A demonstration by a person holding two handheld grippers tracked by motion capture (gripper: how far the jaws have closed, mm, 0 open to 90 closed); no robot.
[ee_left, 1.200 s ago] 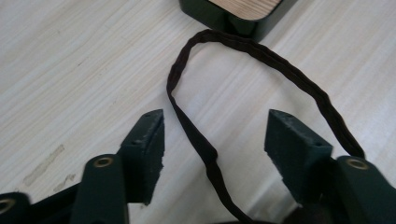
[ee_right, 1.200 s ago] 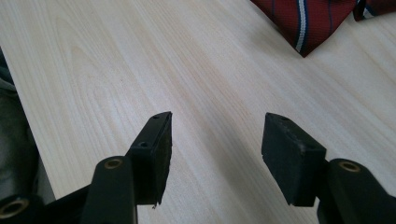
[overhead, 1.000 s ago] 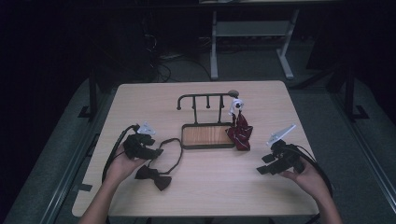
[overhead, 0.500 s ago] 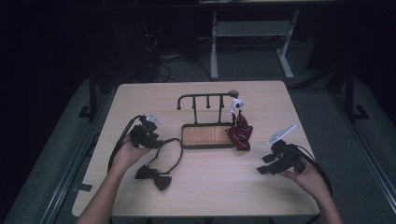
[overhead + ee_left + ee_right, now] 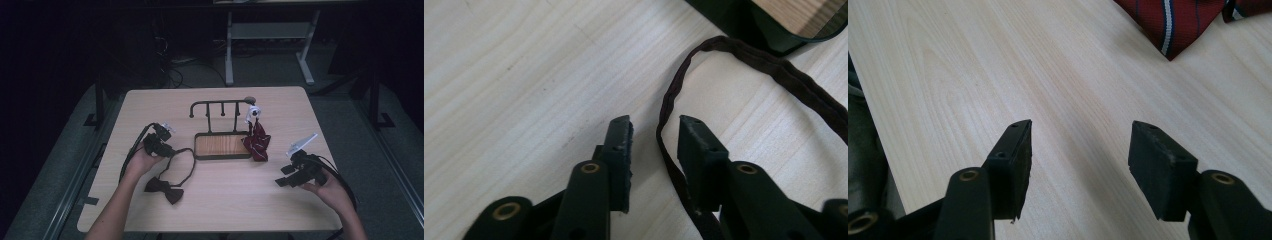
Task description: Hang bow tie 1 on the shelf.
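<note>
The left gripper (image 5: 654, 131) stands low over the desk (image 5: 225, 200) with the thin dark strap (image 5: 667, 100) of the bow tie (image 5: 164, 189) running up between its jaws; they have just been closing but are not yet pressing on it, a gap showing on the left side while the strap lies close against the right pad. The strap is narrow and slack, so I judge it could slide sideways or stay flat on the wood and the jaws could meet on nothing. If it is caught and lifted, the loop curving beside the dark stand (image 5: 222, 145) could snag on that base. The right gripper (image 5: 1079, 145) hovers with jaws apart over bare desk, short of the red striped tie (image 5: 1173, 22), holding nothing.
</note>
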